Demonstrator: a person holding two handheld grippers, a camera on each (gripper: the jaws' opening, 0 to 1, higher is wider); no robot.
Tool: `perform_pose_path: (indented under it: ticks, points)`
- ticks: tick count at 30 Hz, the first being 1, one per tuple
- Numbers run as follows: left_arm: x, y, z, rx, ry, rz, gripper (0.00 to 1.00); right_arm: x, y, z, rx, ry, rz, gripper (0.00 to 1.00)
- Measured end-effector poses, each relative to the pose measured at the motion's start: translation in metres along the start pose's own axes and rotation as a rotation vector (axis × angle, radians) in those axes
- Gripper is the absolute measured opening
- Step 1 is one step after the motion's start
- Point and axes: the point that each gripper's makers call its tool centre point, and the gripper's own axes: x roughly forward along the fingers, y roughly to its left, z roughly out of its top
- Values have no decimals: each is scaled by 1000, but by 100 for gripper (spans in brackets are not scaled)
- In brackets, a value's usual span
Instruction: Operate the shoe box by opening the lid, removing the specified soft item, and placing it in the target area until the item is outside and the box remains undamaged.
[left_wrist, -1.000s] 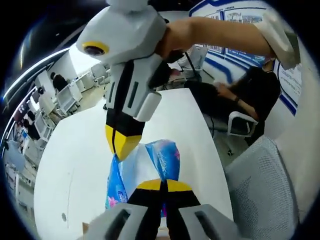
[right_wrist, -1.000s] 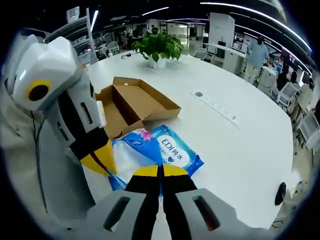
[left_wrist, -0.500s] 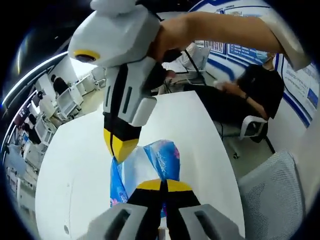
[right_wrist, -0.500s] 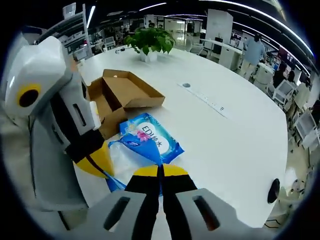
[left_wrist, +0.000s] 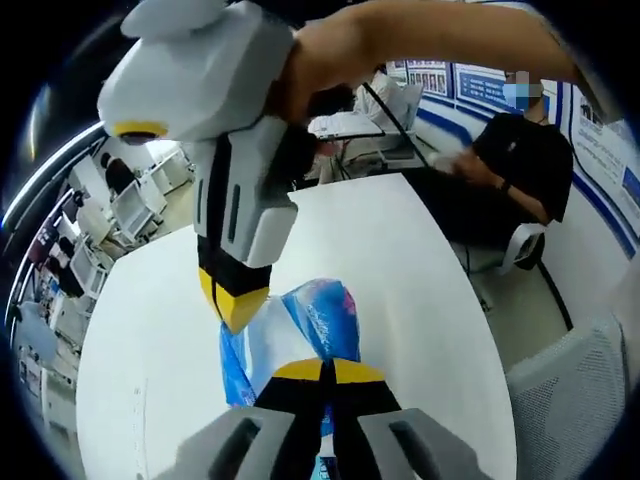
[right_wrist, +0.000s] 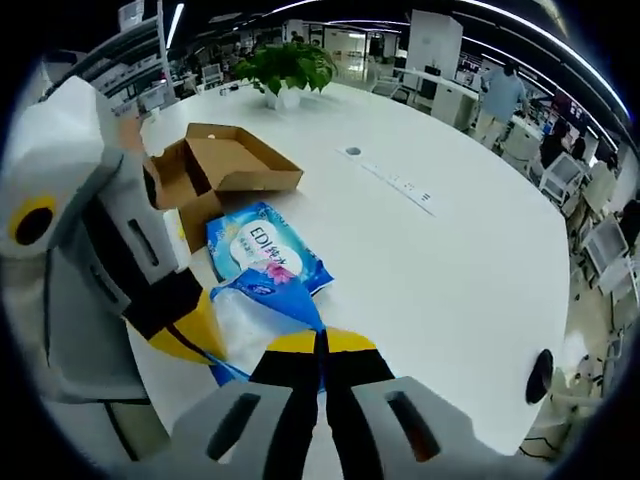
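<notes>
A blue soft pack of wet wipes (left_wrist: 327, 318) hangs over the white table (left_wrist: 400, 260), stretched between both grippers. My left gripper (left_wrist: 322, 372) is shut on its near end. My right gripper (left_wrist: 235, 305) reaches down from above, held by a hand, and is shut on the pack's other edge. In the right gripper view the pack (right_wrist: 258, 250) shows its printed label, with my right gripper (right_wrist: 320, 343) shut on one corner and the left gripper (right_wrist: 195, 335) shut on it from the left. The brown cardboard shoe box (right_wrist: 225, 165) lies open behind the pack.
A potted plant (right_wrist: 285, 65) stands at the far end of the table (right_wrist: 450, 270). A power strip (right_wrist: 395, 185) lies mid-table and a black object (right_wrist: 540, 375) near its right edge. A seated person (left_wrist: 510, 170) and a mesh chair (left_wrist: 575, 390) are beside the table.
Both grippers keep their hold on the pack. The right gripper view has pulled back, so the box now sits farther up and left, and the pack's labelled face has turned toward it.
</notes>
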Motion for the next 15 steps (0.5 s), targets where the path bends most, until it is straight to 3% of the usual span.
perform_pose_path:
  ticks: [15]
  points:
    - [39,36,6,64,34,91,0,12,-49,-8,-37,4,-86,0]
